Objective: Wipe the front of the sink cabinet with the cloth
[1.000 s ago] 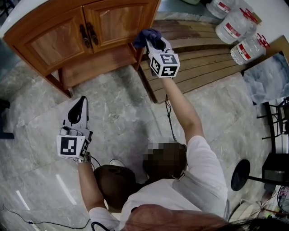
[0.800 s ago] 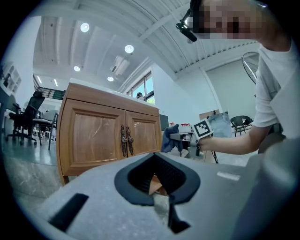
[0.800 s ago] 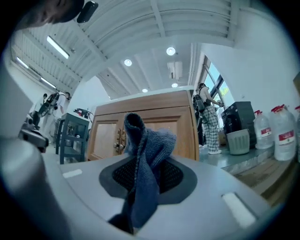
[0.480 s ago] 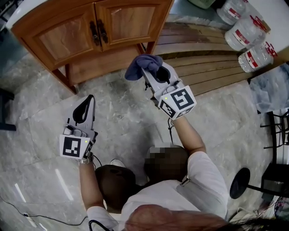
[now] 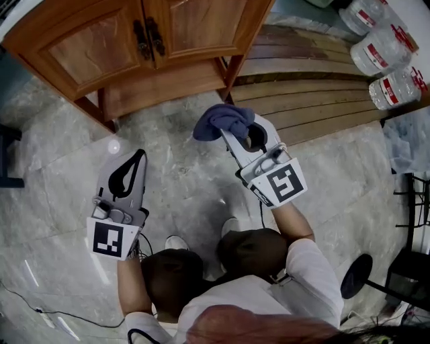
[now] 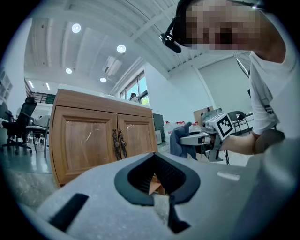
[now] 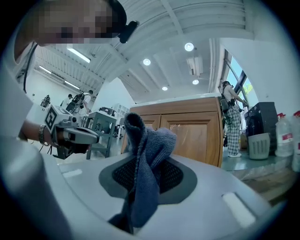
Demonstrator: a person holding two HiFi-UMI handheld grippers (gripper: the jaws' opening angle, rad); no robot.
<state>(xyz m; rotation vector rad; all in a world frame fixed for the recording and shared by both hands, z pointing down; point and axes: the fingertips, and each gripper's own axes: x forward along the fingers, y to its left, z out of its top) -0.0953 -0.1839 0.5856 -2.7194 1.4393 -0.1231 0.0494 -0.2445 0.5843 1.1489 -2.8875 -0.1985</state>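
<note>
2 grippers (image 5: 133, 158) (image 5: 232, 134), 1 cloth (image 5: 216, 119), 1 cabinet (image 5: 161, 86) — with 2 doors (image 5: 87, 50) (image 5: 201, 25) — and 3 bottles (image 5: 359, 17) (image 5: 380, 51) (image 5: 400, 87).

This is a large open lab or test hall, not a home. The wooden cabinet (image 5: 87, 50) stands free on a marble-look floor (image 5: 54, 181), under a high white ceiling with round lights (image 6: 121, 48). An office chair (image 6: 21, 123) and a work table (image 7: 101, 123) stand further off, and other people (image 7: 230, 117) are about. Big water bottles (image 5: 383, 54) lie beside wooden planks (image 5: 302, 94).
</note>
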